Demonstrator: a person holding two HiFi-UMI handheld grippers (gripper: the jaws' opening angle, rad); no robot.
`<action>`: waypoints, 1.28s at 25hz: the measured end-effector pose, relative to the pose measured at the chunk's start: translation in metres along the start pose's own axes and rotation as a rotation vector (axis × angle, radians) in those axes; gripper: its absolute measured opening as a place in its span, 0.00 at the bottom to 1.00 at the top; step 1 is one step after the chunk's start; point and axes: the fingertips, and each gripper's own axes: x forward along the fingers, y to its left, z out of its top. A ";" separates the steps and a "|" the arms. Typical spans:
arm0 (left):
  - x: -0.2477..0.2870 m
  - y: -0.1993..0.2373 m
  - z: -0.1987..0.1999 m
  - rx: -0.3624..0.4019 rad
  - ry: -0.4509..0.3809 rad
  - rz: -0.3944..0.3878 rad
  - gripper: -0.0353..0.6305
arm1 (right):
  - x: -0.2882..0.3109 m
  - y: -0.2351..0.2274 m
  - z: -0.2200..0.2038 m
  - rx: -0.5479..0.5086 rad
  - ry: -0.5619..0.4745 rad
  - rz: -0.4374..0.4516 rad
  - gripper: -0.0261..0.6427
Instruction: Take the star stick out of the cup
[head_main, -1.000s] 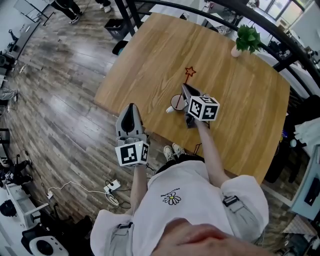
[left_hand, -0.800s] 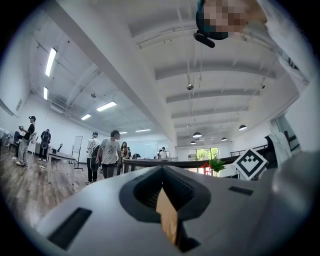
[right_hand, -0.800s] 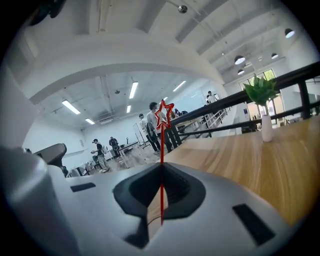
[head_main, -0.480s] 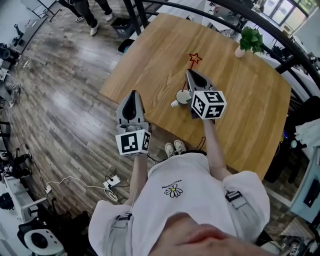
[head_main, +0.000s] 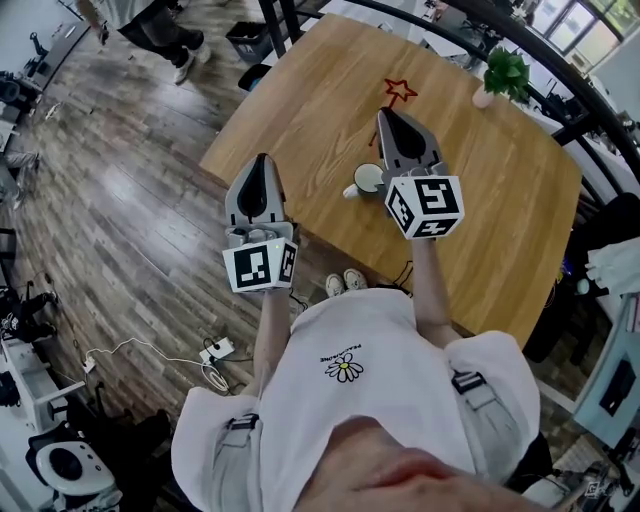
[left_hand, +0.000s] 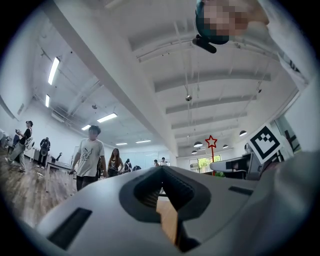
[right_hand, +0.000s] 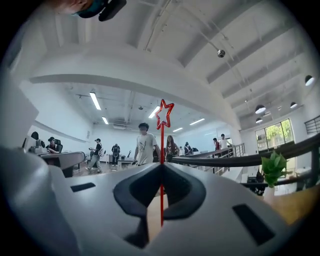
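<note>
While your right tongs (head_main: 386, 113) clamp the star stick (head_main: 399, 91), seemingly clear of the center-frame cup (head_main: 367, 178), left tongs (head_main: 262, 160) hang closed, empty; next, carry it aside.

We take this for a large open-plan lab or workspace. A high white ceiling carries strip lights (left_hand: 53, 70). A plank floor (head_main: 120, 200) has a power strip (head_main: 212, 350) and loose cable on it. Several people (left_hand: 90, 155) stand among desks. At the floor's edge sits what may be wheeled equipment (head_main: 65, 465).
</note>
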 end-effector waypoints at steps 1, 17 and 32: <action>0.000 0.000 0.002 0.006 -0.006 0.001 0.08 | -0.003 0.003 0.005 -0.012 -0.019 0.006 0.06; -0.011 -0.022 0.045 0.134 -0.086 -0.019 0.08 | -0.051 0.098 0.051 -0.214 -0.214 0.121 0.06; -0.025 -0.024 0.059 0.147 -0.112 0.027 0.08 | -0.049 0.123 0.028 -0.157 -0.144 0.212 0.05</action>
